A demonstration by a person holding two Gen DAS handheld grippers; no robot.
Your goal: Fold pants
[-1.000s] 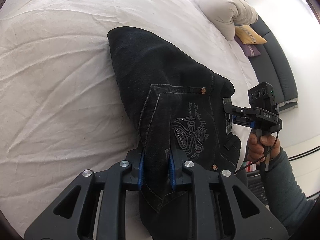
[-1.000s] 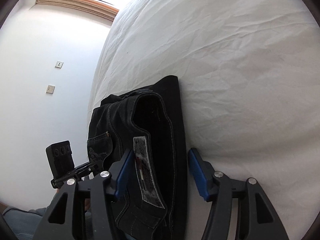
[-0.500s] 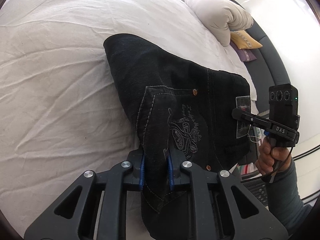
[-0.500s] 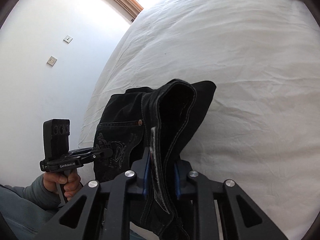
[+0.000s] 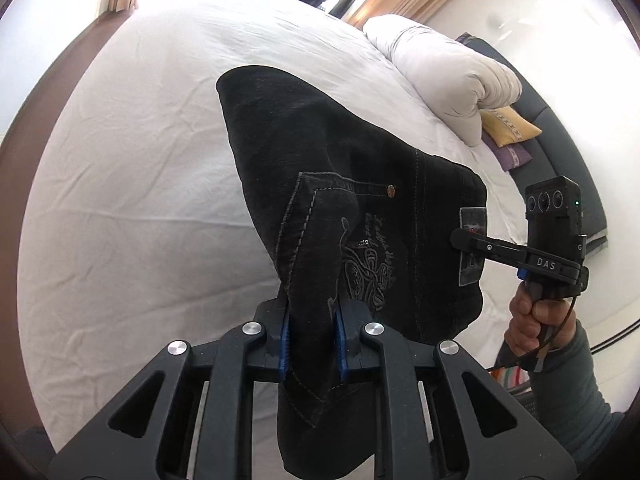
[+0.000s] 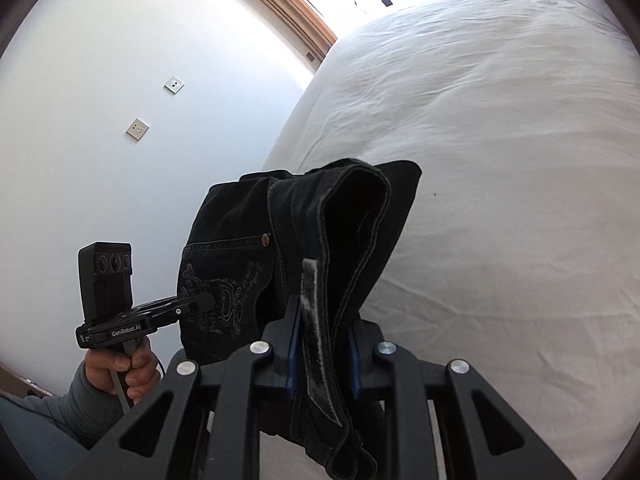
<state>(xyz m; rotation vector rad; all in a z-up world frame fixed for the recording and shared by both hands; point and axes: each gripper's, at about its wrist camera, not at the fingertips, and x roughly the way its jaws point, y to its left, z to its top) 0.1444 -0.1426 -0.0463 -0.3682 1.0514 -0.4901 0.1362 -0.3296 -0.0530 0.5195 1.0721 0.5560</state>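
Two handheld grippers are holding black pants [image 5: 360, 184] up at the waist end, above a bed [image 5: 132, 184] covered in a white sheet. The left gripper [image 5: 312, 338] is closing its blue-padded fingers [image 5: 285, 340] on the denim at the edge of an embroidered back pocket [image 5: 352, 248]. The right gripper [image 6: 323, 354] is clamping the waistband further along, right where a grey label patch [image 6: 318, 320] is hanging — so each hand is holding one side of the waist.

The far part of the pants is draping down toward the sheet; whether it is touching is hard to tell. Gripping two spread points is probably meant to keep the fabric taut and flat, ready to be laid down or doubled over. The folding looks to be at an early or middle stage.

A rolled white duvet [image 5: 440, 68] is lying at the head of the bed, with a yellow cushion [image 5: 508, 124] just beside it — both well apart from the pants.
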